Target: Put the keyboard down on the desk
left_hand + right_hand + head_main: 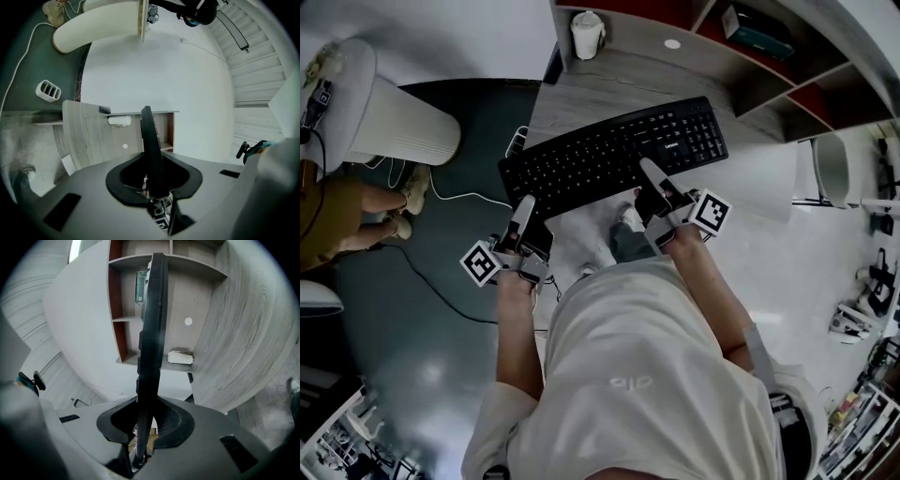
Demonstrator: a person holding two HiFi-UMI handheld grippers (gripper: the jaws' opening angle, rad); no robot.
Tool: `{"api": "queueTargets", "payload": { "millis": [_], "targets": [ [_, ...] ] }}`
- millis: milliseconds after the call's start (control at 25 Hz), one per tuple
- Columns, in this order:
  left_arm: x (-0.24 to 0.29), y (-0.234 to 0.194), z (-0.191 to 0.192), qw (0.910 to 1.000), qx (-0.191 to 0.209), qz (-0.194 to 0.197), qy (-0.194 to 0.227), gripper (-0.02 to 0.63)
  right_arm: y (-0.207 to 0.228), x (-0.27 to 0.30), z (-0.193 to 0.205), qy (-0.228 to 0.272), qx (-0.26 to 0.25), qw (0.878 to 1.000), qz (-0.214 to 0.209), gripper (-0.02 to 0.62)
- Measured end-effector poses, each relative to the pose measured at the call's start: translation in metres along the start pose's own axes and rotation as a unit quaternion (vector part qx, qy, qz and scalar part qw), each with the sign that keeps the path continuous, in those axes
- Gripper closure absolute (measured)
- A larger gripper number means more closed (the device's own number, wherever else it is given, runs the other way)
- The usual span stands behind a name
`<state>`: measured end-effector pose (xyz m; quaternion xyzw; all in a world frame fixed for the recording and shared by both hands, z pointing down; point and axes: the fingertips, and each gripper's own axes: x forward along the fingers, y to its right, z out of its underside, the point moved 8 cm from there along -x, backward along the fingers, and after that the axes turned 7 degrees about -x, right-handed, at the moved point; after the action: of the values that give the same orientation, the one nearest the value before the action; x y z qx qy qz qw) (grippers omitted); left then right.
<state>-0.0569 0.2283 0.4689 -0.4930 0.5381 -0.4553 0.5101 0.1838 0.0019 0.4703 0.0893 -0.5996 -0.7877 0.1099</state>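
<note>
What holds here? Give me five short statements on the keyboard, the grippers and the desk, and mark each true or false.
1. Both the left gripper and the right gripper grip the keyboard along its near edge. True.
2. The keyboard is white. False: it is black.
3. A white cup stands beyond the keyboard's far edge. True.
4. The left gripper is empty. False: it is shut on the keyboard, which shows edge-on in its own view.
5. The keyboard lies on the floor. False: it is held at the grey wooden desk, partly past the desk's near edge.
</note>
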Motion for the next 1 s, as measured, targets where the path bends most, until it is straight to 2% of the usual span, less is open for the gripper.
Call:
{"api": "queueTargets", "payload": {
  "millis": [480,800,1000],
  "targets": [
    [0.000,0.006,0.004,0.9997,-0.002,-0.022,0.009,0.520,0.005,-0.002,0.001,0.001,0.028,1.000,0.011,0.502],
    [0.000,0.028,-0.012,0.9985,-0.013,-0.047,-0.024,0.520,-0.015,-0.006,0.016,0.028,0.045,0.998,0.039,0.502],
    [0.023,0.015,-0.023,0.9960,-0.029,-0.062,-0.057,0.520,-0.006,-0.008,0.011,0.063,0.053,0.994,0.066,0.502]
  ]
}}
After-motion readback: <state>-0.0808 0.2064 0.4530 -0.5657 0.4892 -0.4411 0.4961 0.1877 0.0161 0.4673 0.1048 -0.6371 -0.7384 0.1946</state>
